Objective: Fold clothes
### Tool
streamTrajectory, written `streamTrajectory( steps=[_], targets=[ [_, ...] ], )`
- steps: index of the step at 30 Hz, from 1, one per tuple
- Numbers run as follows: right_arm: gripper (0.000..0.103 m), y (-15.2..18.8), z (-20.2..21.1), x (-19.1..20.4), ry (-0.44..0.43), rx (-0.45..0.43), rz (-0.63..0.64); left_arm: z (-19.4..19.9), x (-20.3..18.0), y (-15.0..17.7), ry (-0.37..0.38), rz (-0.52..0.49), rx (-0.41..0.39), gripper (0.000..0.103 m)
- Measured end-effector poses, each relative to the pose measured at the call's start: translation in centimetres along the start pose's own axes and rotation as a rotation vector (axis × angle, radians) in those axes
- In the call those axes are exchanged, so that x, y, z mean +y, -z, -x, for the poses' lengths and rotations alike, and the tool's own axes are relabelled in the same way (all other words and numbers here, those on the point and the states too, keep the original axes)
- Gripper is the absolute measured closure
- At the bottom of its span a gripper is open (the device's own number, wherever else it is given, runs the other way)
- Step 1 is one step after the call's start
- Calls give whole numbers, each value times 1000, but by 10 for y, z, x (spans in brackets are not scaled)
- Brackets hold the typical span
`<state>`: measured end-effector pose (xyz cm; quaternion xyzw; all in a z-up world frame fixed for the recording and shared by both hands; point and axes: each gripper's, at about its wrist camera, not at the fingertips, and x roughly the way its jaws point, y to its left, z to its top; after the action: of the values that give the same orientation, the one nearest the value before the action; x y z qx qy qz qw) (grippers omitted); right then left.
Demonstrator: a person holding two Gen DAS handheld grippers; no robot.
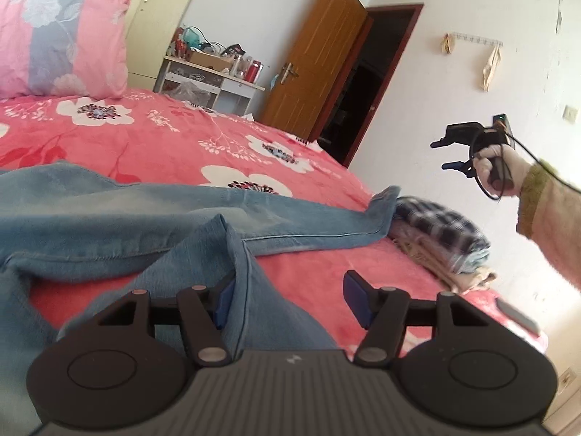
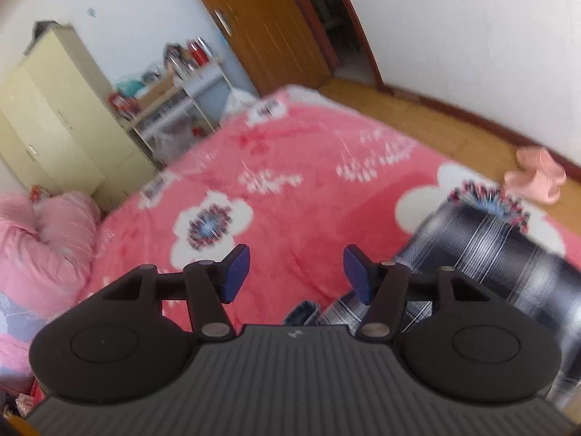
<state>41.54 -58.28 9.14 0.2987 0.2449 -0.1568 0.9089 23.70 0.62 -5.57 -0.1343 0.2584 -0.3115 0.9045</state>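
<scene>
Light blue jeans (image 1: 145,218) lie spread across the pink flowered bed (image 1: 181,134). One leg reaches right to a stack of folded clothes topped by a dark plaid shirt (image 1: 439,229). My left gripper (image 1: 287,301) is open, low over the jeans, and a raised fold of denim lies between its fingers. My right gripper (image 1: 448,154) is open and empty, held high in the air above the stack. In the right wrist view the right gripper (image 2: 296,272) hangs over the bare bed, with the plaid shirt (image 2: 501,254) below right and a bit of denim (image 2: 301,312) under it.
A pink floral pillow (image 1: 61,29) sits at the head of the bed. A cluttered white shelf (image 1: 214,76), a yellow wardrobe (image 2: 54,120) and an open brown door (image 1: 319,58) stand beyond the bed. Pink slippers (image 2: 537,174) lie on the wooden floor.
</scene>
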Motion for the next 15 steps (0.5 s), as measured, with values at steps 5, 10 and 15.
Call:
streamTrajectory(
  steps=[5,10,15],
  targets=[
    [46,68,79,38,-334,96,152,50,-4,25,7,55,12,40],
    [46,227,145,80,-564,251,384,94,2,55,13,119,59,40],
    [46,365,171,103,-722,367,452,114,4,74,-43,118,62,41]
  ],
)
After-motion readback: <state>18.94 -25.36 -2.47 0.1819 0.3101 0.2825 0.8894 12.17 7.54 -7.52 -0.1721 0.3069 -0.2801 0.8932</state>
